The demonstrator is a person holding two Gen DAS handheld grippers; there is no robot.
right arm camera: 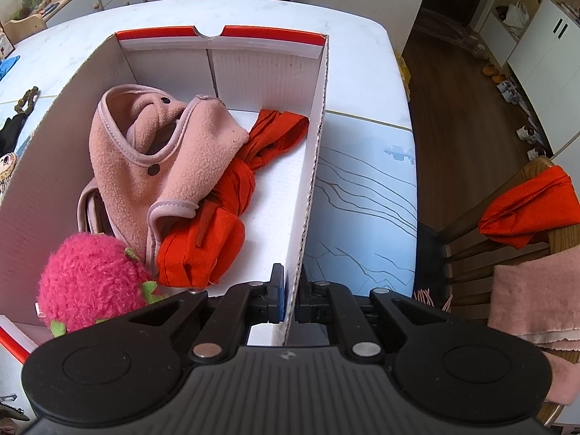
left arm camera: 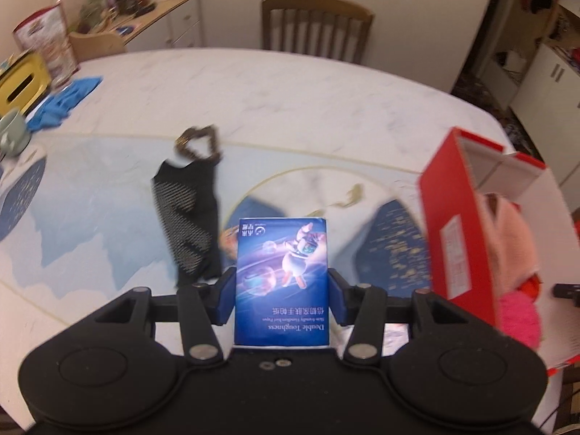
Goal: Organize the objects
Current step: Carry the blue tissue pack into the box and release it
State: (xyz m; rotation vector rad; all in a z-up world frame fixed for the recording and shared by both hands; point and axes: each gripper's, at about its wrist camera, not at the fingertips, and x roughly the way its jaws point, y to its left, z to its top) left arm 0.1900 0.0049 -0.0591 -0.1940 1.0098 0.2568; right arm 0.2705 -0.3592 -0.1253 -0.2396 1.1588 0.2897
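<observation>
My left gripper (left arm camera: 282, 291) is shut on a blue tissue pack (left arm camera: 282, 272), held upright above the table with a pad pressed to each side. A black sock (left arm camera: 188, 217) and a brown bead bracelet (left arm camera: 198, 141) lie on the mat beyond it. The red box (left arm camera: 456, 224) stands open to the right. My right gripper (right arm camera: 288, 299) is shut on the box's right wall (right arm camera: 311, 181). Inside the box lie a pink fleece garment (right arm camera: 159, 152), an orange cloth (right arm camera: 224, 217) and a pink plush toy (right arm camera: 87, 282).
A blue cloth (left arm camera: 65, 101), a yellow tissue box (left arm camera: 21, 87) and a green mug (left arm camera: 12, 134) sit at the table's far left. A wooden chair (left arm camera: 315, 25) stands behind the table. Another chair (right arm camera: 514, 224) at the right carries orange and pink cloths.
</observation>
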